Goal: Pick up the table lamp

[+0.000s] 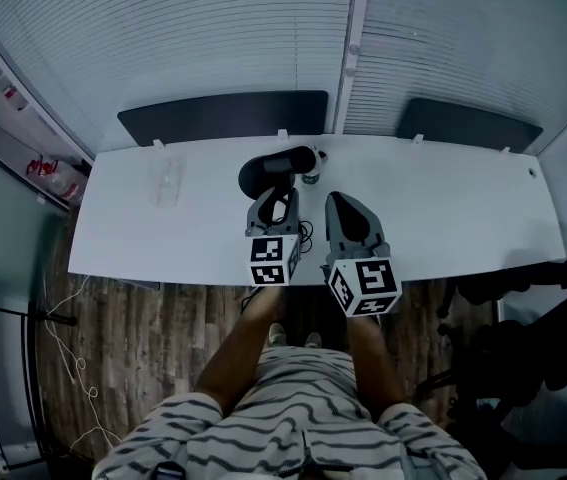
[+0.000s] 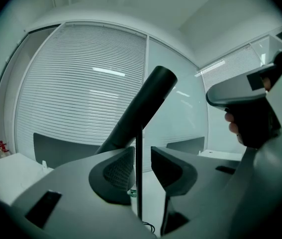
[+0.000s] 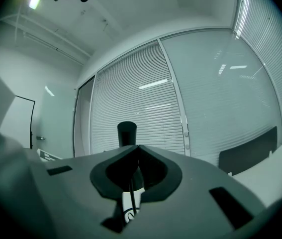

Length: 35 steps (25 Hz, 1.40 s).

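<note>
Head view looks down; both gripper views share the lamp [image 2: 145, 101].

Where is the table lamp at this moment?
In the head view the table lamp is at the middle of the white table, near its far edge, just ahead of the left gripper, whose open jaws straddle its thin stem.

right gripper [image 3: 138, 147] w/ jaw tips together, table lamp [image 3: 127, 131] head just above them, blinds [image 3: 131, 93] behind.
</note>
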{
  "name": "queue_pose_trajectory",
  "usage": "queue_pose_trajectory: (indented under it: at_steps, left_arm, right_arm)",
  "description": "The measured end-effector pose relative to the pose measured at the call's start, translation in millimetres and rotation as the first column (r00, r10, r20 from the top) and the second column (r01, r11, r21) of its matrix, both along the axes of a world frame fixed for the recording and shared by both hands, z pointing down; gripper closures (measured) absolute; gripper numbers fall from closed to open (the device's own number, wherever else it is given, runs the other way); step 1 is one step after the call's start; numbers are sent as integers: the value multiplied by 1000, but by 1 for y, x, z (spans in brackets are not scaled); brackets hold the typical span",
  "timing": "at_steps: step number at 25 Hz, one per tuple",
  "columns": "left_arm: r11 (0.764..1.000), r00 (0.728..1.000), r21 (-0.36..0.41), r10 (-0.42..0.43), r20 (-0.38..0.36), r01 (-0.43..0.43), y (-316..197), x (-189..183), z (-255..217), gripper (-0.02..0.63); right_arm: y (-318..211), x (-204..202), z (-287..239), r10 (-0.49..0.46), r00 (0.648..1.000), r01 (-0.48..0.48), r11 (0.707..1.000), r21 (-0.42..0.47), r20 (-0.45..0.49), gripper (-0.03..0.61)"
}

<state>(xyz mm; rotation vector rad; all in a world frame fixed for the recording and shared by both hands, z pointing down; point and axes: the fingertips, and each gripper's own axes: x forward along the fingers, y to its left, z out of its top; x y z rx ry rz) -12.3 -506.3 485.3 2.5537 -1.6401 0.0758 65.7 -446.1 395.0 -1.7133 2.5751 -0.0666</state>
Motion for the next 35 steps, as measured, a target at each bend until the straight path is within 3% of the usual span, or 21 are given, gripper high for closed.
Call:
queue_pose_trajectory:
  at_steps: [9,14,18,29,35]
  left_arm:
    - [1000,1000,21,9,-5,-9,-24,6,-3,517]
    - [1000,1000,28,-4,0,4,-28,5,-4,571]
    - [999,1000,36,-12,10,12,-28,7,-3,574]
    - [1000,999,-5,-13,36,14,-29,4,-4,574]
    - [1000,1000,-11,-15,1,15,-29,-6,-18,574]
  right_arm:
    - [0,6,3,25,1000,-25,1000,-4,-12,566]
    - [0,13,4,41,999,-41,999,-7,-10,566]
    - [-2,15,9,41,999,-41,999,-16,-5,566]
    - [-4,13,12,38,999,-38,999,-20,-19,566]
    - [-6,19,9,45,999,-45,999,-12,-18,566]
